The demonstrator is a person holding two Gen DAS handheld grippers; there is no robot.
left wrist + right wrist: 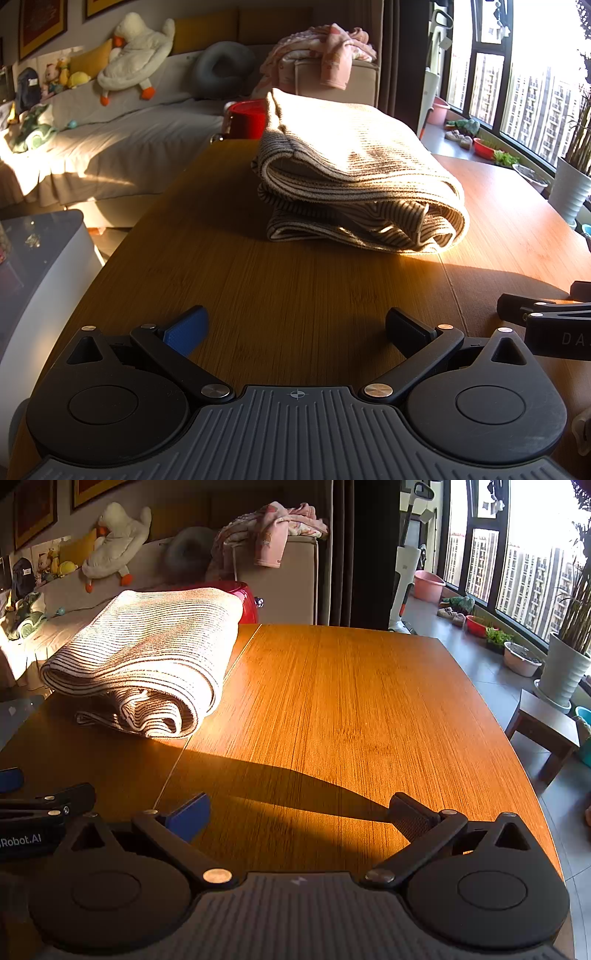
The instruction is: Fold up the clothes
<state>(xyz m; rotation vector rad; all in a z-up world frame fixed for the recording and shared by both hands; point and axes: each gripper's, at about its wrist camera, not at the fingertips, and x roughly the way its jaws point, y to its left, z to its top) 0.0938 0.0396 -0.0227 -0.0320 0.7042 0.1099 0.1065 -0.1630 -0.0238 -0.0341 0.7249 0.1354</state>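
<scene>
Striped knit garment (354, 177) folded thick on tabletop (332, 701): soft, floppy, probably unslippery; grip layered near edge; left gripper (295, 332), right gripper (299, 816) gape, empty.

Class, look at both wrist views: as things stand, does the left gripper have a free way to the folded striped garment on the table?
Probably yes. The left gripper is open and points at the striped garment, with only bare table between. The right gripper sits off to the side.

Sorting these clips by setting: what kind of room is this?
Most likely a home living room: a sofa with a plush goose, a wooden table holding a folded striped garment, and potted plants by a big window.
</scene>
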